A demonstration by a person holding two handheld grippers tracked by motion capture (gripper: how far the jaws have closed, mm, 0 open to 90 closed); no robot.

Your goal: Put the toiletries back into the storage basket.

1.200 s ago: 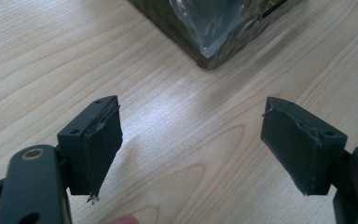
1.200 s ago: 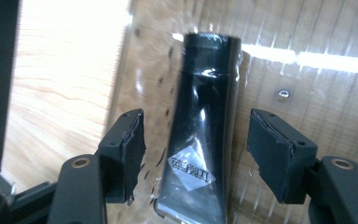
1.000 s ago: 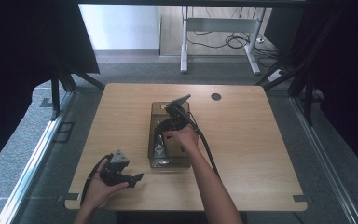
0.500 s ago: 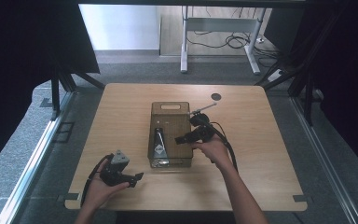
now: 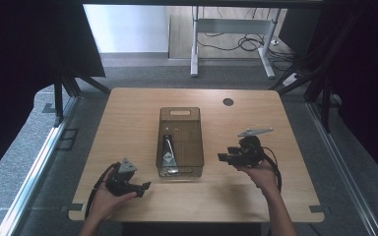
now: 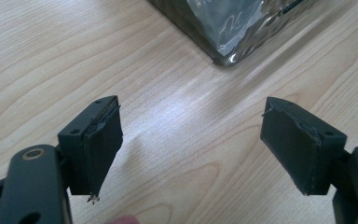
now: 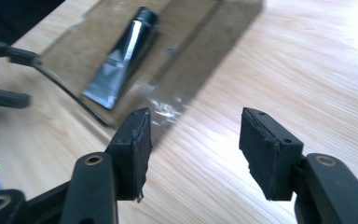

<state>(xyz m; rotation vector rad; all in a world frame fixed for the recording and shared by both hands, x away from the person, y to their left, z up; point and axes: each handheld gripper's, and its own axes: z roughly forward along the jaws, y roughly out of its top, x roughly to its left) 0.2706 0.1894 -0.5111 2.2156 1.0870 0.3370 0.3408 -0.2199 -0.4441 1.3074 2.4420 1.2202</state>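
On the table: a see-through brown bin [image 5: 179, 142] is sitting in the middle of the wooden table [image 5: 128, 113], with its long side running away from the person.
Tube: a dark tube [image 5: 168, 151] is lying flat inside the bin, in the half nearer the person. Its cap is pointing away from the person and its wide flat end is pointing toward the person.
Right gripper: the right gripper [image 5: 225, 158] is hanging over the table to the right of the bin, apart from it. Its tips are pointing left toward the bin.
Right gripper jaws: they are standing apart with nothing between them. They have just been closing a little, and only bare wood is showing in the gap in the right gripper view [image 7: 193, 149].
Tube from the right gripper: in the right gripper view the tube [image 7: 121, 58] is lying up and to the left of the jaws, well apart from them, inside the bin [image 7: 200, 51].
Left gripper: the left gripper [image 5: 143, 188] is resting in the person's left hand [image 5: 106, 201] near the front left of the table, just beside the bin's near left corner but not touching it.
Left gripper jaws: they are standing wide apart and empty [image 6: 191, 144]. The corner of the bin [image 6: 228, 28] is showing ahead of them, apart from the pads.
Right hand: the person's right hand [image 5: 261, 172] is holding the right gripper from behind.
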